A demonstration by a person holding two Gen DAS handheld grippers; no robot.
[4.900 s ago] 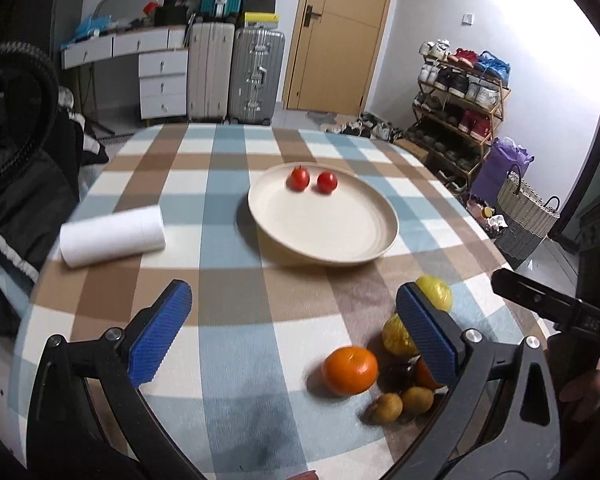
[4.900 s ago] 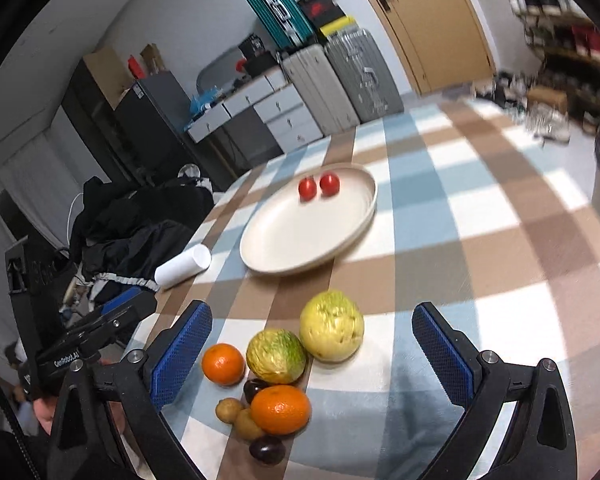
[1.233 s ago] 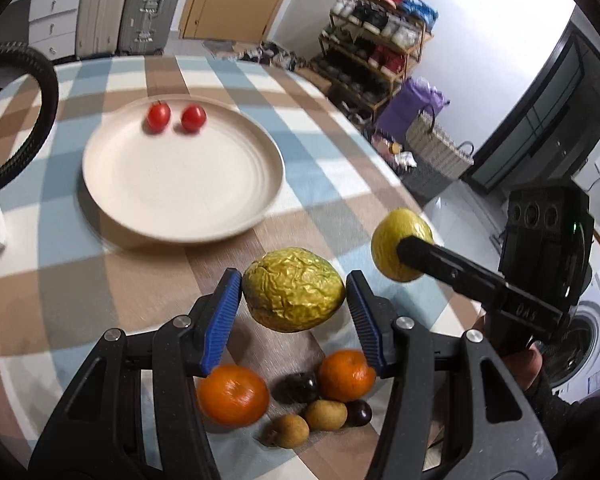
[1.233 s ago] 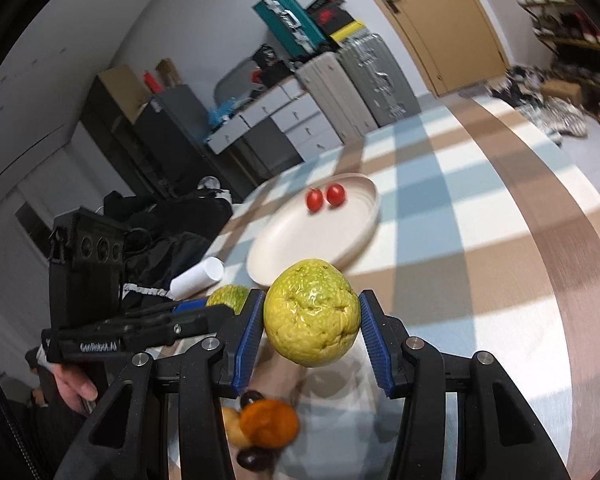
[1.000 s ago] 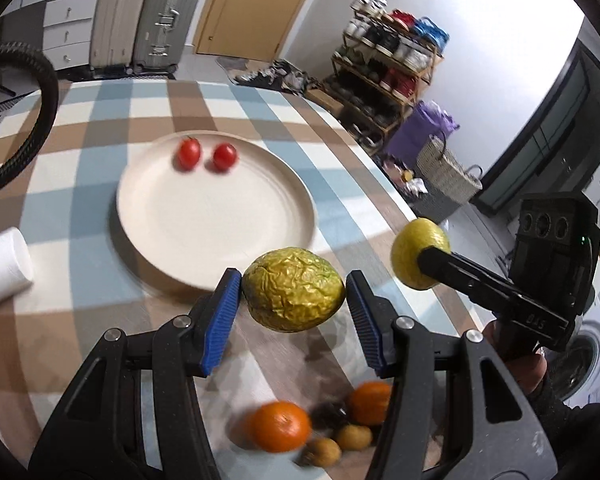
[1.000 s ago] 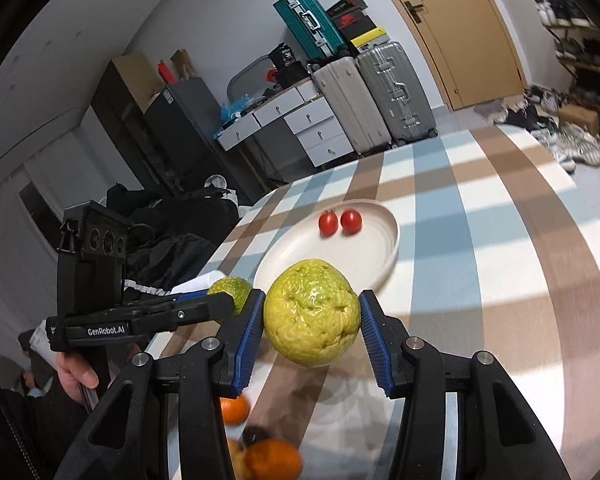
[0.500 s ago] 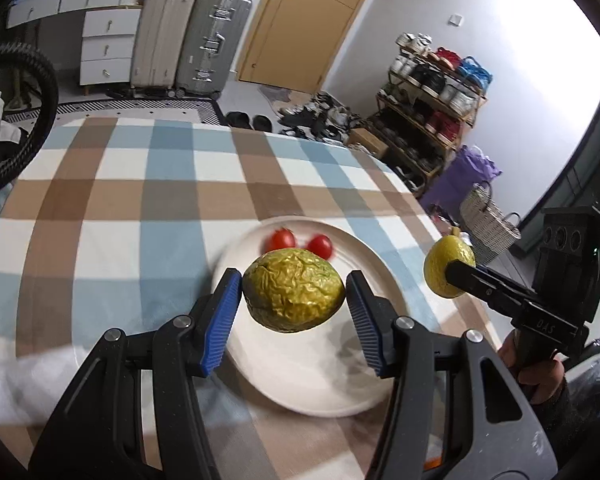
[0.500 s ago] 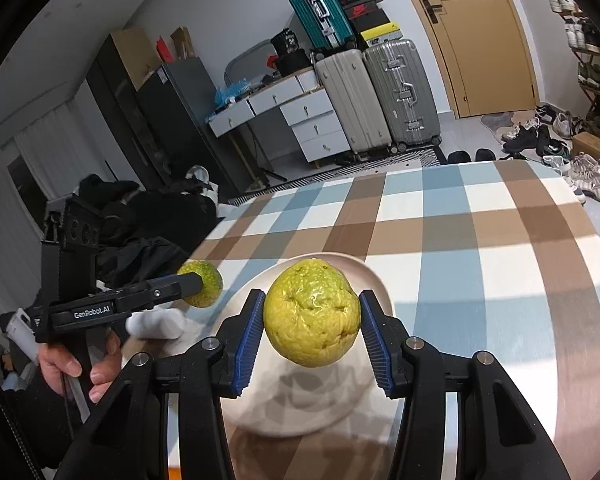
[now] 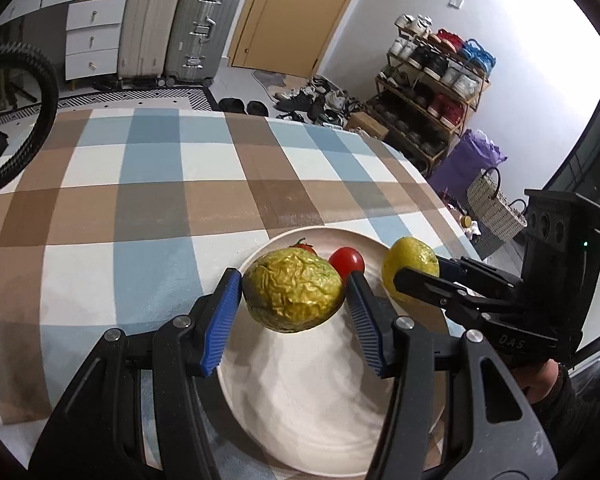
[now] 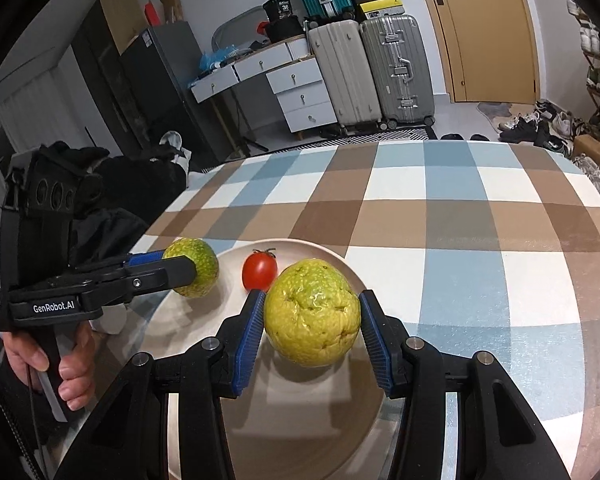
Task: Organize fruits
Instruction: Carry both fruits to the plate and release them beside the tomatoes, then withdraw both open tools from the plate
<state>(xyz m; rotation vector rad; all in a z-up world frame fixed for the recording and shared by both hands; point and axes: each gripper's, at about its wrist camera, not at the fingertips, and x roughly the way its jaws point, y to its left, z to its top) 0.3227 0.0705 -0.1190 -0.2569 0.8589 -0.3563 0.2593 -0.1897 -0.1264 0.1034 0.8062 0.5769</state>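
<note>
- Tablecloth [image 9: 148, 184]: checked in brown, pale blue and white squares.
- Plate [image 9: 300, 412]: plain cream, with no pattern.
- Wrinkled fruit [image 9: 293, 290]: golden yellow shading to green, its skin glossy and creased.
- Round fruit [image 10: 311, 311]: yellow-green, with darker green mottling near the top.
- Cherry tomato [image 10: 259, 271]: bright red with a dark green stalk.
- Left gripper [image 9: 292, 314]: black frame, ribbed blue pads [image 9: 220, 320], silver screws.
- Right gripper [image 10: 311, 334]: black frame, ribbed blue pads [image 10: 374, 340].
- Door [image 10: 488, 28]: tan.
- Suitcases [image 10: 396, 68]: one silver-grey, one beige; a teal case above them.
- Drawers [image 10: 304, 96]: white fronts.
</note>
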